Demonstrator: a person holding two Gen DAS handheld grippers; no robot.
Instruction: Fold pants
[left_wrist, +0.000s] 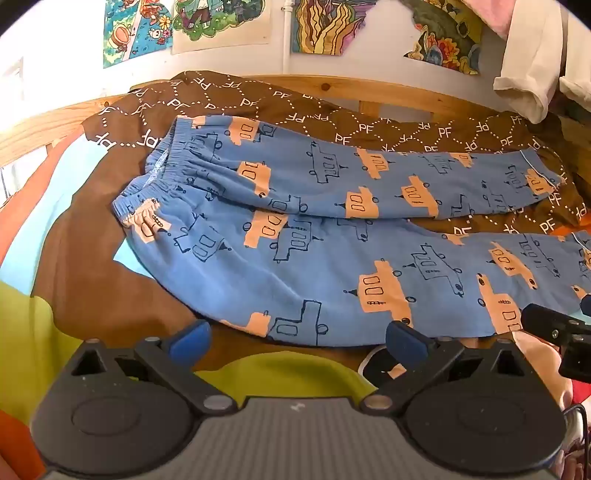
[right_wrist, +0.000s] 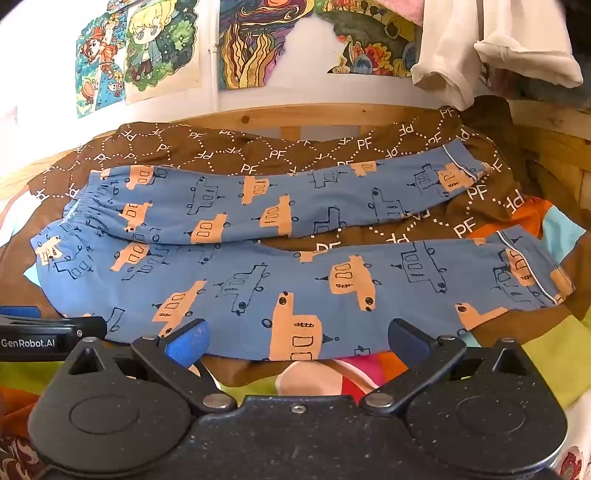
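Blue pants (left_wrist: 303, 221) with orange and outlined car prints lie spread flat on a bed, waistband at the left, both legs running right, slightly apart. They also show in the right wrist view (right_wrist: 280, 266). My left gripper (left_wrist: 297, 341) is open and empty, just short of the near leg's front edge. My right gripper (right_wrist: 297, 338) is open and empty at the same front edge, farther right along the leg. The right gripper's body shows at the right edge of the left wrist view (left_wrist: 554, 328).
The pants rest on a brown "PF" patterned cover (left_wrist: 332, 118) over a multicoloured quilt (left_wrist: 44, 332). A wooden bed frame (right_wrist: 332, 118) runs behind. Posters hang on the wall (right_wrist: 140, 48), and pale garments (right_wrist: 498, 55) hang at the upper right.
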